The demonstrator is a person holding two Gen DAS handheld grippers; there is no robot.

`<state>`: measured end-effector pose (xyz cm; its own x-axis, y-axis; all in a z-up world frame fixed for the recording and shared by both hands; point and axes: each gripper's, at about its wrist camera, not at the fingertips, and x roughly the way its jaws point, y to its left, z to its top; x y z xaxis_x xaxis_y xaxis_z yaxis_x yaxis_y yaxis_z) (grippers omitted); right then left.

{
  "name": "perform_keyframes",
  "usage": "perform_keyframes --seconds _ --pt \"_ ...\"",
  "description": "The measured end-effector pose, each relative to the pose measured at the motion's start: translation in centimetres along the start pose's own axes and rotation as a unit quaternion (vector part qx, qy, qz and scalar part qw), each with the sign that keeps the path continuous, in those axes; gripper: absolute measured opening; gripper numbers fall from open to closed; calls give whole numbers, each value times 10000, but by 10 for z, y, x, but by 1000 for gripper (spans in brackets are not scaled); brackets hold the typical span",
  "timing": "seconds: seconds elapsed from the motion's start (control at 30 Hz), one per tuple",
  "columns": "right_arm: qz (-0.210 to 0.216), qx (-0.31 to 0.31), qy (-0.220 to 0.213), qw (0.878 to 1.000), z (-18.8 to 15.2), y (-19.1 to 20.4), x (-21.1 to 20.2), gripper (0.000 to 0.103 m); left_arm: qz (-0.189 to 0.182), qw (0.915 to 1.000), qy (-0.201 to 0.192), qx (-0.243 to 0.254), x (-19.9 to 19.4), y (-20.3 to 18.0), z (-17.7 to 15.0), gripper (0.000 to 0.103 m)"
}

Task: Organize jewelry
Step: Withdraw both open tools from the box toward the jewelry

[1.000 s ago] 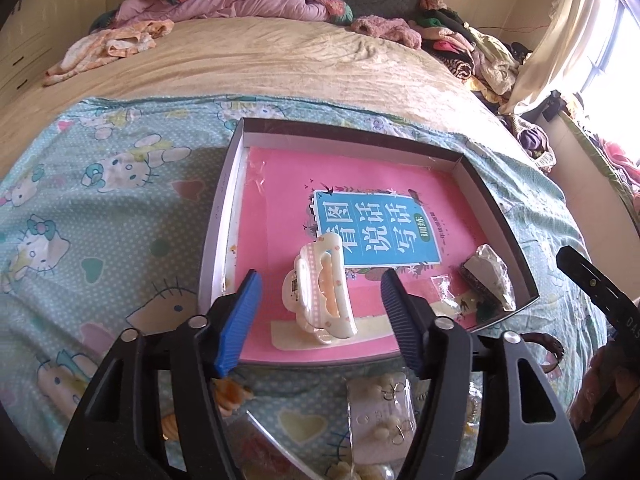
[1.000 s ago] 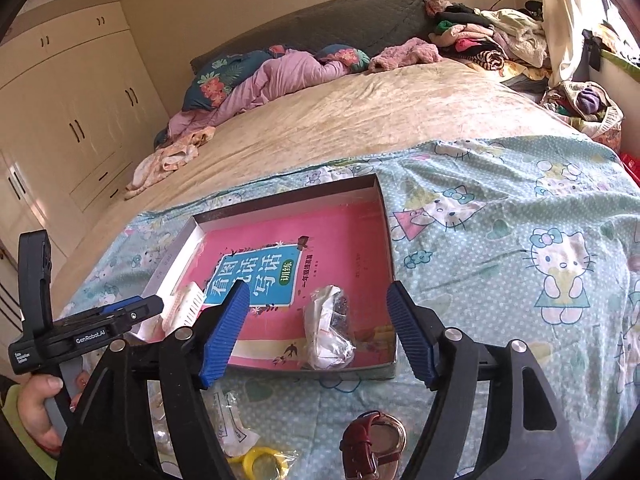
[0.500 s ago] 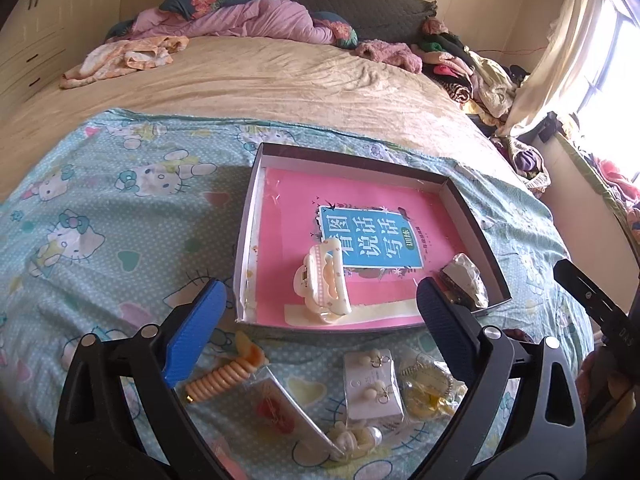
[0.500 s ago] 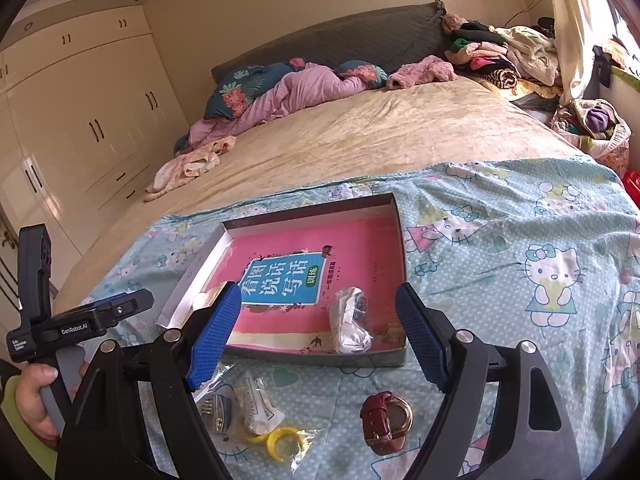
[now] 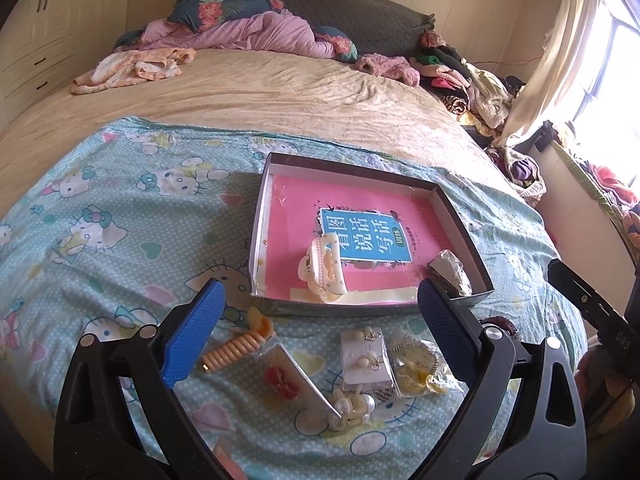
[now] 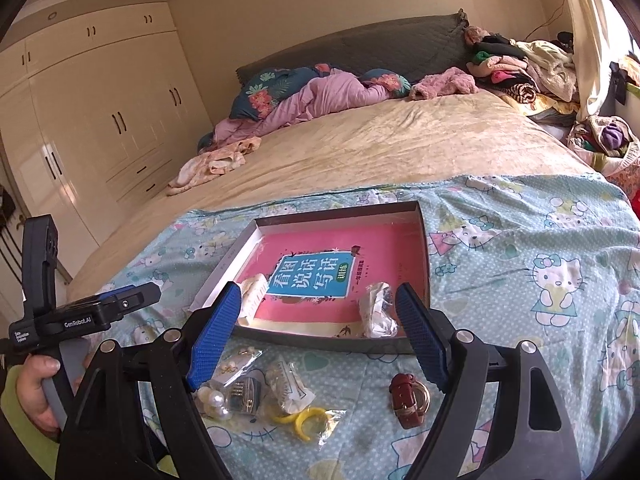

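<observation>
Nearest: left gripper (image 5: 318,334) spread wide, nothing btwn pads; right gripper (image 6: 318,334) also spread, empty. Just under/ahead of left claw, on cartoon-print sheet (image 5: 120,240): orange coil hair tie (image 5: 236,346), earring card (image 5: 365,356), pearl bits (image 5: 352,406), yellow bagged pieces (image 5: 418,364). Below right claw: red-strap watch (image 6: 409,398), yellow ring in bag (image 6: 306,420), pearls (image 6: 212,400). Further out, past both claws' tips: shallow box (image 5: 260,216) w/ pink liner, holding cream hair claw clip (image 5: 324,274) near front-left, wrapped bundle (image 5: 450,272) at front-right corner. Beyond: beige bedspread (image 5: 260,92), pillows.
</observation>
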<state>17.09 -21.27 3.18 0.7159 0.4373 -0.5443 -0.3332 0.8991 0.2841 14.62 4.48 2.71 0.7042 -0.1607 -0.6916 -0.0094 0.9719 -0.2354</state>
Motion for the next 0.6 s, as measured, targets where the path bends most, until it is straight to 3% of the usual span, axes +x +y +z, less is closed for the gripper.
perform_keyframes --seconds 0.6 --pt "303 -337 175 9988 -10 32 -16 78 56 9999 -116 23 -33 2 -23 91"
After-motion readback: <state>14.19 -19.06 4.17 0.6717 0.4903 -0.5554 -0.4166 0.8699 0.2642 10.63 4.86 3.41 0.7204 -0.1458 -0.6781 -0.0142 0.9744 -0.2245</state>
